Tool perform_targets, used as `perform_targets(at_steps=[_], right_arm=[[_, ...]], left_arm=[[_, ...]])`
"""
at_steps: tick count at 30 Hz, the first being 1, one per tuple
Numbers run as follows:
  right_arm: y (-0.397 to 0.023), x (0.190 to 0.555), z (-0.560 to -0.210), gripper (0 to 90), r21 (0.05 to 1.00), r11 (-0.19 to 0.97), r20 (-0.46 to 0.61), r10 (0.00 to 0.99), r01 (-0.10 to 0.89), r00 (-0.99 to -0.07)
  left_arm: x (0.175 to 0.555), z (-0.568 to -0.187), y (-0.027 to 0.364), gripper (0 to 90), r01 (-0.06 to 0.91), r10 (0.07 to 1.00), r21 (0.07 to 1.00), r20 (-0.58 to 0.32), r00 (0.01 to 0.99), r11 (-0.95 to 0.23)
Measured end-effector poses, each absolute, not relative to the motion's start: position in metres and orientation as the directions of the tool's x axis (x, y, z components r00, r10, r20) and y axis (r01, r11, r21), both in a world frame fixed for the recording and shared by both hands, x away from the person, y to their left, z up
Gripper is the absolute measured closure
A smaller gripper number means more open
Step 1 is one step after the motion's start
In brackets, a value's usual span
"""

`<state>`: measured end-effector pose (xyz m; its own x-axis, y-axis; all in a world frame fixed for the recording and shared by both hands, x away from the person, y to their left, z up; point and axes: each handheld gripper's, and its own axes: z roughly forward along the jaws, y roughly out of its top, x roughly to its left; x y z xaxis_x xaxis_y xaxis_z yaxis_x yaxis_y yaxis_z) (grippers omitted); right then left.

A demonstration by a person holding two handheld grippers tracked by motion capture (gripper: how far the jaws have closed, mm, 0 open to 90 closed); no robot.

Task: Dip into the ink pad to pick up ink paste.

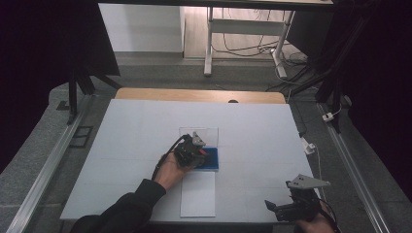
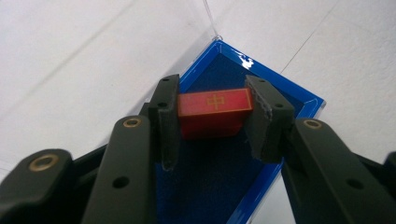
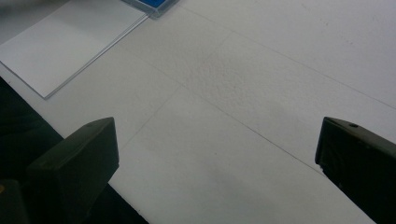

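Note:
A small red block (image 2: 213, 112) with a gold mark on top sits between the pads of my left gripper (image 2: 213, 122), which is shut on it over the blue felt-lined tray (image 2: 205, 186). In the high view the left gripper (image 1: 199, 154) is at the middle of the table over the blue tray (image 1: 212, 162), with a clear lid (image 1: 209, 133) lying just behind it. My right gripper (image 1: 277, 208) rests near the table's front right corner, and in the right gripper view (image 3: 217, 154) its jaws stand wide apart with bare white table between them.
A white sheet (image 1: 197, 194) lies in front of the blue tray, reaching the table's front edge, and is the white sheet (image 3: 70, 42) at top left of the right gripper view. The white table top (image 1: 145, 131) has a wooden strip (image 1: 199, 95) at its far edge.

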<state>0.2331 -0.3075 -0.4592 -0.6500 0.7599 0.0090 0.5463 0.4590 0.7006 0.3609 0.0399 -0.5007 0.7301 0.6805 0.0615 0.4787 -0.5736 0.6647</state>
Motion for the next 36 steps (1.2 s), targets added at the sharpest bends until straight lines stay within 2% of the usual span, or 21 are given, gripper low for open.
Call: perform_targets(at_steps=[3, 11, 17, 30, 36], right_arm=[[-0.307, 0.233, -0.459, 0.0, 0.7, 0.459, 0.009, 0.76, 0.547, -0.649], [-0.308, 0.233, -0.459, 0.0, 0.699, 0.461, 0.009, 0.759, 0.546, -0.651], [-0.307, 0.233, -0.459, 0.0, 0.701, 0.461, 0.009, 0.757, 0.544, -0.653], [-0.308, 0.232, -0.459, 0.6, 0.708, 0.458, 0.009, 0.755, 0.537, -0.656], [-0.309, 0.232, -0.459, 0.6, 0.711, 0.456, 0.007, 0.757, 0.535, -0.654]], left_arm=[[0.36, -0.501, 0.039, 58.7, 0.468, 0.678, 0.667, 0.076, 0.731, -0.58], [0.371, -0.503, 0.053, 58.7, 0.529, 0.676, 0.68, -0.066, 0.734, -0.508], [0.365, -0.502, 0.047, 58.6, 0.507, 0.684, 0.673, -0.003, 0.73, -0.538], [0.369, -0.5, 0.053, 58.1, 0.525, 0.681, 0.683, -0.054, 0.73, -0.508], [0.368, -0.492, 0.059, 58.0, 0.506, 0.671, 0.718, -0.072, 0.738, -0.479]])
